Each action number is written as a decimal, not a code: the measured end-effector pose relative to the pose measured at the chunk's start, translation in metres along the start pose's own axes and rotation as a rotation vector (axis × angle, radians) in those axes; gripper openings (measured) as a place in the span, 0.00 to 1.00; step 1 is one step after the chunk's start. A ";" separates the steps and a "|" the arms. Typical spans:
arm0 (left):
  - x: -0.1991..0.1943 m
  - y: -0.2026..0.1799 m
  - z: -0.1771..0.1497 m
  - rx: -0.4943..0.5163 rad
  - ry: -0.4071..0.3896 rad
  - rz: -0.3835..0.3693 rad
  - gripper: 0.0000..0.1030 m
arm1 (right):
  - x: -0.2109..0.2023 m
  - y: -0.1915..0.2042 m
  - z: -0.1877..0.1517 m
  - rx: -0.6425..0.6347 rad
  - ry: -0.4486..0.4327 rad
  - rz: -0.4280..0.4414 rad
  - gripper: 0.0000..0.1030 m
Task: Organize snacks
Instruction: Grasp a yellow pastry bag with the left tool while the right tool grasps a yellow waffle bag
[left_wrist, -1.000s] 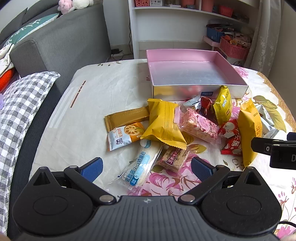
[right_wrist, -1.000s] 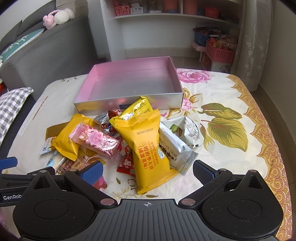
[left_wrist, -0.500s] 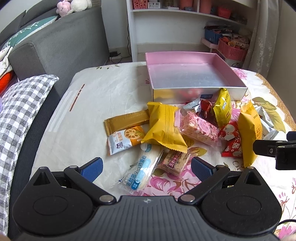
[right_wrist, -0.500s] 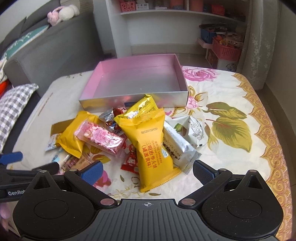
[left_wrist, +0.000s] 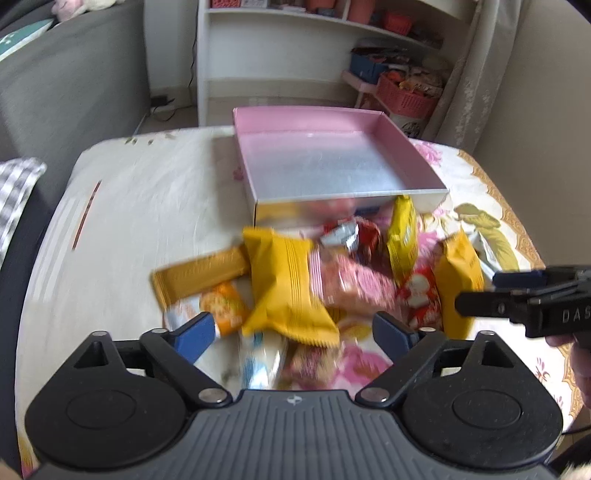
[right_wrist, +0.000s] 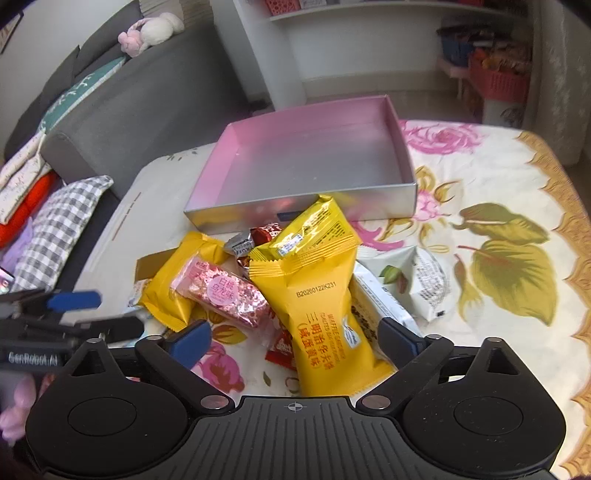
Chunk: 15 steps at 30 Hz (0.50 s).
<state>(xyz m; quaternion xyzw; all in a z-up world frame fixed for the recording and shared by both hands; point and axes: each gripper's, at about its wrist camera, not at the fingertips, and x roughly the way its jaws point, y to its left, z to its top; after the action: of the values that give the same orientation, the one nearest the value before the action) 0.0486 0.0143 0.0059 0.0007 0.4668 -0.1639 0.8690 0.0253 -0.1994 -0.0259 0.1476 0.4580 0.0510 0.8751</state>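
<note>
Both grippers nearer the snack pile (right_wrist: 280, 291), jaws closing.

Left gripper (left_wrist: 294, 328): black ribbed housing, two round discs, silver screws, blue fingertip pads (left_wrist: 195, 330). Right gripper (right_wrist: 295, 338): identical build (white lettering marks each side).

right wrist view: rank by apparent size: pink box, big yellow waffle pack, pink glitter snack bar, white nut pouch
1. pink box
2. big yellow waffle pack, though it lies nearer the camera
3. pink glitter snack bar and white nut pouch: look alike, not ranked.
</note>
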 end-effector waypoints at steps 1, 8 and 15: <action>0.002 0.004 0.000 -0.010 -0.014 -0.019 0.82 | 0.003 -0.003 0.001 0.014 0.010 0.011 0.88; 0.022 0.010 0.005 0.027 0.017 -0.113 0.54 | 0.022 -0.019 0.002 0.065 0.047 0.021 0.69; 0.040 -0.003 0.001 0.170 0.066 -0.061 0.53 | 0.030 -0.020 0.003 0.054 0.076 0.005 0.64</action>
<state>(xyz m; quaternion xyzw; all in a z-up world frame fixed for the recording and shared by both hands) 0.0688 0.0004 -0.0258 0.0658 0.4793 -0.2292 0.8446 0.0442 -0.2120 -0.0538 0.1701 0.4917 0.0462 0.8527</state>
